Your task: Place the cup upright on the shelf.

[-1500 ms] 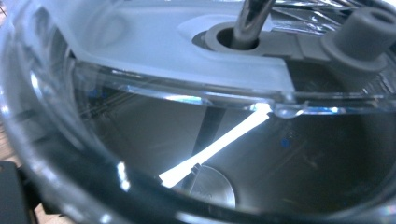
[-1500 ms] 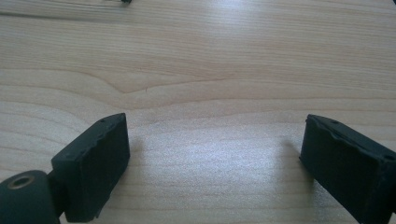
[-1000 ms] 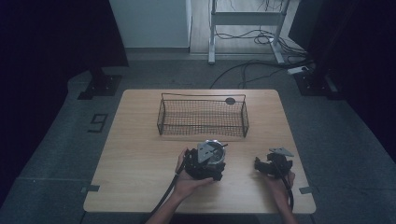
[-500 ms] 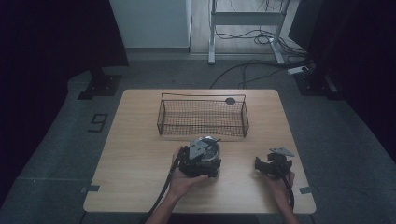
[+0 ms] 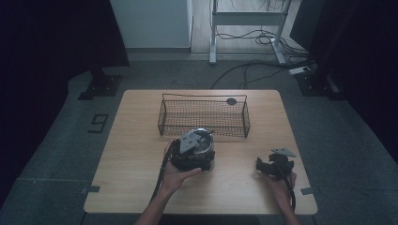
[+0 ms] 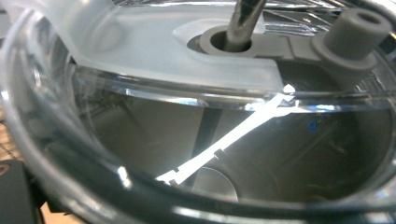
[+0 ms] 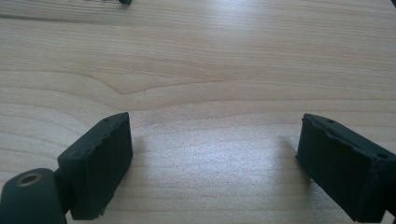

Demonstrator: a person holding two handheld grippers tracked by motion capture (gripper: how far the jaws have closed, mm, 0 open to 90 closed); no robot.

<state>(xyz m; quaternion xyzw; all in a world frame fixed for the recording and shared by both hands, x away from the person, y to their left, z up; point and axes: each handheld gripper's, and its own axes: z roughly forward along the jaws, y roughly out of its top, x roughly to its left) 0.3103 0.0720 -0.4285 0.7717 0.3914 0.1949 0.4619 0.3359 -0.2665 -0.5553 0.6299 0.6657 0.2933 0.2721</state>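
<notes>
My left gripper [image 5: 199, 147] is held over the middle of the wooden table [image 5: 136, 154], just in front of the wire basket [image 5: 162, 117]. A clear round container [image 5: 203, 143] sits at its jaws. In the left gripper view that container [image 6: 196, 140] is very close: clear wall, frosted lid piece [image 6: 154, 42], metal shaft [image 6: 243, 23], grey knob [image 6: 359, 28]. The jaws are mostly hidden behind it and appear shut on its rim. My right gripper [image 5: 261, 165] rests low on the table at the right. In its own view the right gripper [image 7: 212, 154] stands open over bare wood.
The black wire basket stands at the back middle of the table, with a small dark round thing [image 5: 231, 101] at its far right rim. Cables [image 5: 253, 65] and a metal frame [image 5: 248, 18] are on the floor beyond the table.
My left gripper has shifted a little left and toward the basket, and the clear container has gone with it. The right gripper has stayed in place.
</notes>
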